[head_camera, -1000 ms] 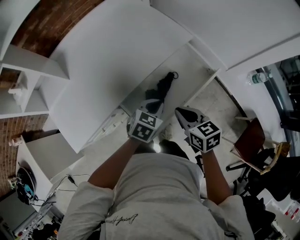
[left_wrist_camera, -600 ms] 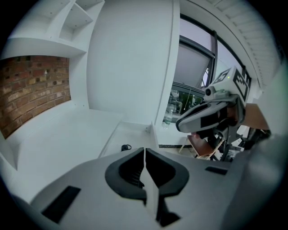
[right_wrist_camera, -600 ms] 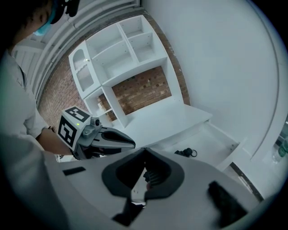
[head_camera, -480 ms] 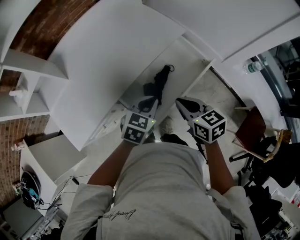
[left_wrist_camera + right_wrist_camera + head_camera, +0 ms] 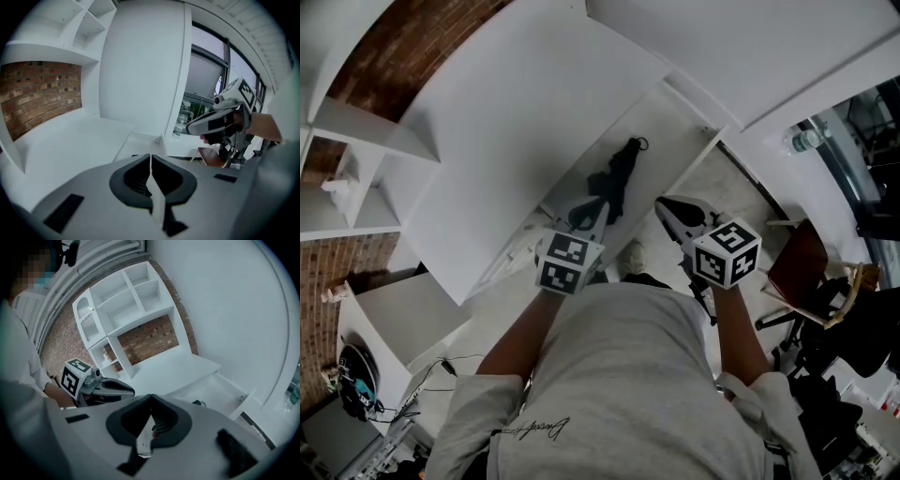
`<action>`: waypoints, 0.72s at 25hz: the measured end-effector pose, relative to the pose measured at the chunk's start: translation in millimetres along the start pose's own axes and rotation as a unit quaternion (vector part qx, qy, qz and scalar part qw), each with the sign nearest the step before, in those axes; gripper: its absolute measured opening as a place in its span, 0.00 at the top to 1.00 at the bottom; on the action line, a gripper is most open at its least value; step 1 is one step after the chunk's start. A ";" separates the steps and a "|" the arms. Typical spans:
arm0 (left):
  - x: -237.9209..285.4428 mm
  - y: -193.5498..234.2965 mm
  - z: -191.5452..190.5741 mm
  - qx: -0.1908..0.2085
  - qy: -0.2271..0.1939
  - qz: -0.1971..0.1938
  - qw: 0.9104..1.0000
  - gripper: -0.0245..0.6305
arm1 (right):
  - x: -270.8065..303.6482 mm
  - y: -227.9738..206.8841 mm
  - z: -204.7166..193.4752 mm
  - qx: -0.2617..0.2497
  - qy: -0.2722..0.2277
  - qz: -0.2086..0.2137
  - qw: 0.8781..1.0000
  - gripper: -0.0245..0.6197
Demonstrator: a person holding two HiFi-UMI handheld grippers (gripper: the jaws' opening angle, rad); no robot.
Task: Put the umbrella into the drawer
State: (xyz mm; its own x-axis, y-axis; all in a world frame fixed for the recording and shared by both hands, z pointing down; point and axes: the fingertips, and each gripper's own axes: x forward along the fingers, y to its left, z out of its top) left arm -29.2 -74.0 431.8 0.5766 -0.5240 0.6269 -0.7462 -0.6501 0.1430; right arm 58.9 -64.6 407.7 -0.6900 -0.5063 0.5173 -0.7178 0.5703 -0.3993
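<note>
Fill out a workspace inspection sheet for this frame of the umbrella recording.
Surface: white desk top, next to the open drawer.
Job's things: black folded umbrella lies inside the open drawer.
Clutter: plastic bottle by the window.
Grippers: left hand-held gripper and right hand-held gripper both shut, holding nothing, apart from the umbrella.
Cables: thin black cable on the floor.
Surroundings: white shelves, brick wall, brown chair.
</note>
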 end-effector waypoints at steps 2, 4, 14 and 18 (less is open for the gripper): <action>-3.3 1.1 2.4 0.002 -0.002 0.004 1.000 0.93 | -2.1 1.9 3.7 -0.002 -0.005 0.000 1.000 0.92; -6.5 1.0 2.0 0.005 -0.002 0.007 1.000 0.93 | -2.7 6.1 2.2 -0.007 -0.005 -0.001 1.000 0.92; -13.7 1.0 0.1 0.011 -0.001 0.008 1.000 0.93 | 18.5 36.9 -2.8 -0.027 -0.002 0.021 0.999 0.92; -16.8 1.1 1.2 0.014 -0.004 0.007 1.000 0.93 | 25.2 48.8 -4.0 -0.037 0.002 0.033 0.999 0.92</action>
State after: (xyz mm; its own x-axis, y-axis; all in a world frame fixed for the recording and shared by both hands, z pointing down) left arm -39.3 -66.6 420.5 0.5691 -0.5377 0.6221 -0.7450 -0.6574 0.1134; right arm 6.9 -46.9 404.3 -0.7348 -0.4634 0.4953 -0.6623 0.6481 -0.3760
